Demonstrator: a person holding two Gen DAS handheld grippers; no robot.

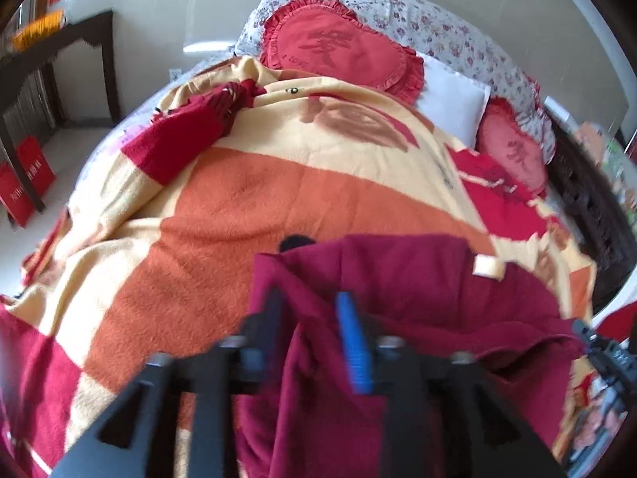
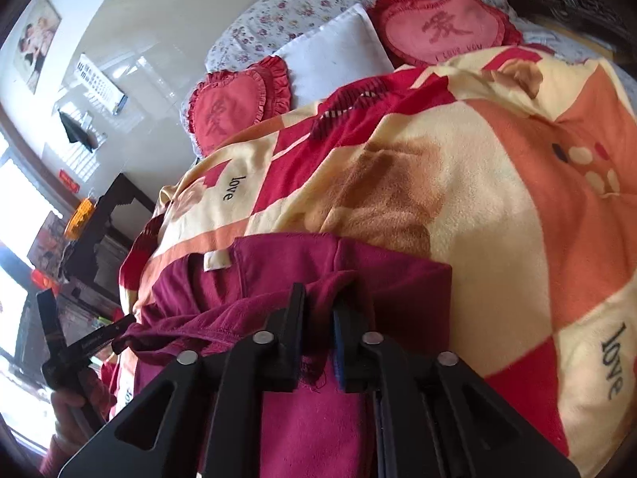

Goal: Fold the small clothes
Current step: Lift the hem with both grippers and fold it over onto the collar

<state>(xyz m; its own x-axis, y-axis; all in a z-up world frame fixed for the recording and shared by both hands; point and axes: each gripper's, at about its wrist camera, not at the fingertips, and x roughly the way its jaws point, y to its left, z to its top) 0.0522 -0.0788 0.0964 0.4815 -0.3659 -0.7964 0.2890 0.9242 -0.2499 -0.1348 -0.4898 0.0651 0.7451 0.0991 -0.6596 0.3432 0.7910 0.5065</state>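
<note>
Small maroon fleece garment (image 1: pixel 398 279) spread across the near end of the bed, on top of the plush orange, cream and red patterned blanket (image 1: pixel 247 199). Cream sewn-in label (image 1: pixel 489 267) showing at the far edge, near the waistband or collar. Near hem lifted off the blanket at both corners. Left hand-held gripper (image 1: pixel 314 342) nearly closed, maroon fleece pinched between the black finger and the blue-padded one. Right hand-held gripper (image 2: pixel 318 330) likewise clamped tight on a bunched fold of the same fleece. Far half lying flat; near half raised and sagging between the two grips.

By the look of it, first fold under way, not finished: near edge up, not yet carried over to the label end. Left to do: laying that edge down, smoothing, probably a second fold across.

Further out, red heart-shaped frilled cushions (image 1: pixel 338 46), a white pillow (image 1: pixel 454 103), floral bedding behind.
</note>
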